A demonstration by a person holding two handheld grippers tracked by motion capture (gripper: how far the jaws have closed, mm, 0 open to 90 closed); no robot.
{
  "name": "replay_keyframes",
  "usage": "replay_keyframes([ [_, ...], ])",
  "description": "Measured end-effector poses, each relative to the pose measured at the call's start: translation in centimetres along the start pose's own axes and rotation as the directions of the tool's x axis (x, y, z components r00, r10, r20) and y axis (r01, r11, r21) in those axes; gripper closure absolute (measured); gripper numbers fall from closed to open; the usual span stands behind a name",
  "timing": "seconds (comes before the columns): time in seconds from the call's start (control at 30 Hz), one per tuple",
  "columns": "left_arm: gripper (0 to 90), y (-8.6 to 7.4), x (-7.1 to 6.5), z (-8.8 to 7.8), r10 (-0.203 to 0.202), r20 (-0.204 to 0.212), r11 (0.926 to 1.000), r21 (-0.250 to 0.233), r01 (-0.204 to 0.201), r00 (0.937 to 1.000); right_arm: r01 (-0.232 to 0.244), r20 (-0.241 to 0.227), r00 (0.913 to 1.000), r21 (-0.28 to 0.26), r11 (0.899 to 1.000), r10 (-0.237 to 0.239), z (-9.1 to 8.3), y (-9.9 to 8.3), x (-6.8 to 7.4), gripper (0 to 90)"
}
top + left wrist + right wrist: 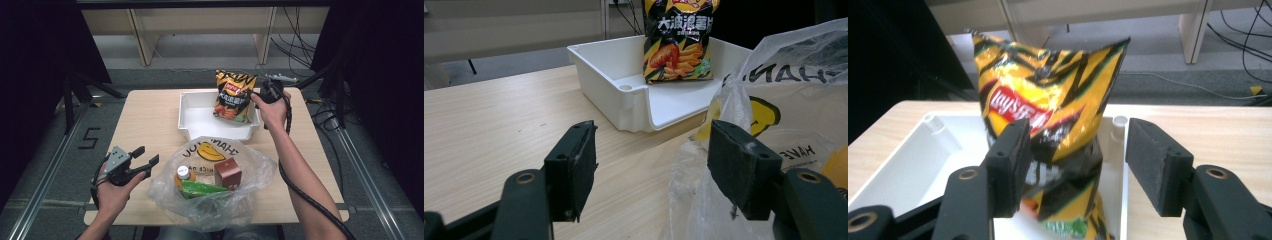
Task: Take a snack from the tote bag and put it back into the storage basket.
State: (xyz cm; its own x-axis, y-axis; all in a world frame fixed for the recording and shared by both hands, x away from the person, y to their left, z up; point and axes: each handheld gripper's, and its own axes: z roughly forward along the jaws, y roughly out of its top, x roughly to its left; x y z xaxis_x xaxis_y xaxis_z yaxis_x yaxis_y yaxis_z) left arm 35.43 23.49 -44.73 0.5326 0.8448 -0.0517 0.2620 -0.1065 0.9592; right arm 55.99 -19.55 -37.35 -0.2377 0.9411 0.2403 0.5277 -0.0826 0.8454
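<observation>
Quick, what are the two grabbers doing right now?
Left hand-held gripper: open, empty, beside the plastic bag.
Right hand-held gripper: open, not gripping the chip bag standing in the white bin.

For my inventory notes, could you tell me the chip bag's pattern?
Crinkly chip bag: yellow with black stripes and a red logo, clearest in the right gripper view.

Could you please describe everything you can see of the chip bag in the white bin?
The chip bag is a glossy, puffed foil packet, yellow with black tiger-like stripes, a red Lay's logo near the top and a picture of chips lower down. It stands roughly upright at the right end of the white bin, its crimped top rising above the rim. The right gripper is beside it with open jaws; in the right gripper view the bag sits between the pads, not visibly pressed.
</observation>
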Motion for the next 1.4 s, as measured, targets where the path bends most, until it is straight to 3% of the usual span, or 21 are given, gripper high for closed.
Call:
replay_keyframes([
  [0.07, 35.6, -0.1, 0.0, 0.1, -0.001, 0.011, 0.9999, -0.013, 0.001, 0.9999, 0.028, 0.0, 0.9996, -0.009, 1.0, -0.028, -0.4, -0.2, -0.2, 45.8],
  [0.1, 35.6, -0.1, 0.0, 0.1, 0.004, 0.01, 0.9999, -0.012, -0.004, 0.9999, 0.01, 0.0, 1.0, 0.003, 1.0, -0.01, -0.8, -0.4, 0.0, 47.6],
  [0.13, 35.6, -0.2, -0.1, 0.1, -0.003, 0.003, 1.0, -0.005, 0.003, 1.0, 0.042, -0.01, 0.9991, -0.006, 0.999, -0.042, -0.9, -0.4, -0.3, 48.5],
  [0.17, 35.6, -0.2, -0.1, 0.1, -0.001, 0.007, 1.0, -0.008, 0.001, 1.0, 0.014, -0.012, 0.9998, 0.011, 1.0, -0.014, -1.3, -0.6, -0.1, 49.1],
  [0.23, 35.6, -0.3, -0.1, 0.0, -0.004, 0.002, 1.0, -0.005, 0.004, 1.0, 0.038, -0.019, 0.9991, 0.006, 0.999, -0.037, -1.5, -0.7, -0.3, 49.8],
  [0.33, 35.6, -0.4, -0.1, -0.2, -0.005, -0.011, 0.9999, 0.01, 0.005, 0.9999, 0.031, -0.022, 0.9993, 0.014, 0.999, -0.03, -2.3, -1.0, -0.2, 49.8],
  [0.37, 35.6, -0.5, -0.1, -0.2, -0.003, -0.011, 0.9999, 0.01, 0.004, 0.9999, 0.088, -0.027, 0.9958, 0.001, 0.996, -0.088, -2.4, -1.1, -0.6, 50.1],
  [0.47, 35.6, -0.5, -0.2, -0.2, 0.0, -0.012, 0.9999, 0.012, 0.0, 0.9999, 0.028, -0.044, 0.9987, 0.016, 0.999, -0.028, -3.4, -1.4, -0.3, 50.6],
  [0.77, 35.5, -0.4, -0.4, -0.2, 0.001, -0.019, 0.9999, 0.01, -0.001, 0.9998, 0.067, -0.081, 0.9945, 0.003, 0.998, -0.066, -6.0, -1.9, -0.4, 50.6],
  [0.83, 35.5, -0.4, -0.4, -0.2, 0.003, -0.018, 0.9999, 0.01, -0.003, 0.9998, 0.036, -0.083, 0.996, 0.015, 0.999, -0.035, -6.6, -2.2, 0.1, 50.4],
  [1.03, 35.5, -0.3, -0.5, -0.4, 0.012, -0.024, 0.9999, 0.006, -0.011, 0.9996, 0.062, -0.106, 0.9925, 0.015, 0.998, -0.06, -7.8, -2.9, 0.5, 49.5],
  [1.1, 35.5, -0.3, -0.5, -0.4, 0.019, -0.024, 0.9998, 0.005, -0.019, 0.9995, 0.05, -0.106, 0.9932, 0.011, 0.999, -0.049, -8.4, -3.1, 1.0, 49.1],
  [1.13, 35.5, -0.3, -0.6, -0.4, 0.016, -0.027, 0.9999, 0.004, -0.016, 0.9995, 0.085, -0.113, 0.9898, -0.008, 0.996, -0.086, -8.5, -3.1, 0.8, 49.0],
  [1.17, 35.5, -0.3, -0.6, -0.4, 0.019, -0.028, 0.9998, 0.005, -0.019, 0.9994, 0.056, -0.112, 0.9921, 0.0, 0.998, -0.056, -9.0, -3.3, 1.1, 48.8],
  [1.4, 35.5, -0.4, -0.7, -0.7, 0.039, -0.031, 0.9992, 0.0, -0.039, 0.9988, 0.09, -0.122, 0.9884, -0.01, 0.996, -0.09, -10.7, -3.8, 1.6, 47.7],
])
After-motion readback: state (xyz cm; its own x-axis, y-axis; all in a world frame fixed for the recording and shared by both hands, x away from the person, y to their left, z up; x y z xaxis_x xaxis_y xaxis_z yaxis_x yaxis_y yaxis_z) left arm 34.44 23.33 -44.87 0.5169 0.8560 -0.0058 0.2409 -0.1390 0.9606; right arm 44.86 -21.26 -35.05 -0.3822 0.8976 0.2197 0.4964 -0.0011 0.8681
